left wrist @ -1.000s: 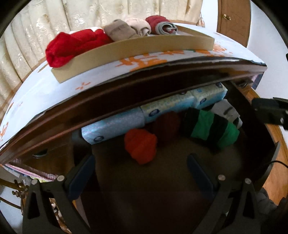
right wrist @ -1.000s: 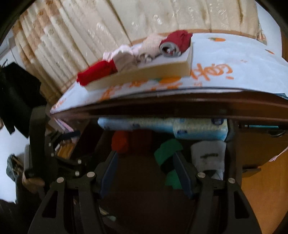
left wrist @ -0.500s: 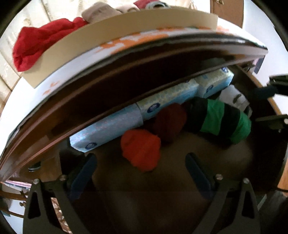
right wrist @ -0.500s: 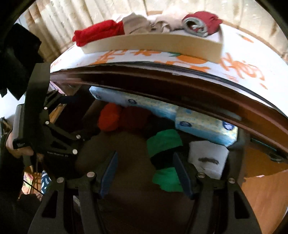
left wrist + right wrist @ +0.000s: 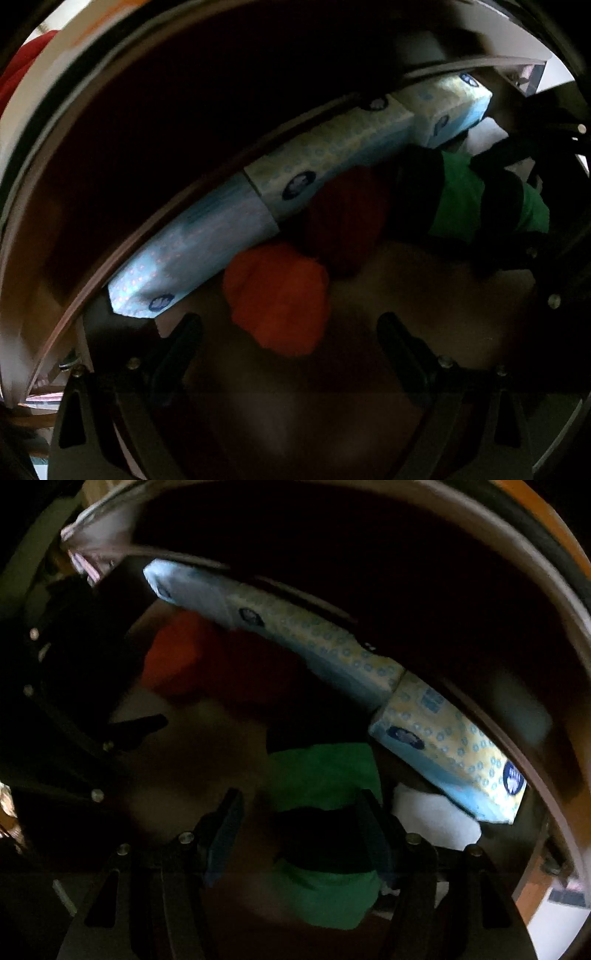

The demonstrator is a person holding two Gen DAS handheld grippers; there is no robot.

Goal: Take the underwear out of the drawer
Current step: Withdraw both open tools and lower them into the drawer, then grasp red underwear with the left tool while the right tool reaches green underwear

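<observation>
Inside the dark drawer lie rolled underwear. An orange-red roll sits just past and between the fingertips of my left gripper. Its jaws are closing but stand wide, and the pads are clear of the roll. A dark red roll lies behind it. My right gripper straddles a green-and-black striped roll. Its right finger is at the roll's side, and the left finger stands apart from it. That roll also shows in the left wrist view.
Light-blue tissue packs line the drawer's back wall. A white roll lies to the right of the striped one. The wooden tabletop edge overhangs the drawer closely above both grippers.
Both grippers have sunk into the drawer, so the tabletop tray of rolls has left view. The orange-red roll now sits between the left fingers, and the striped roll between the right ones.
</observation>
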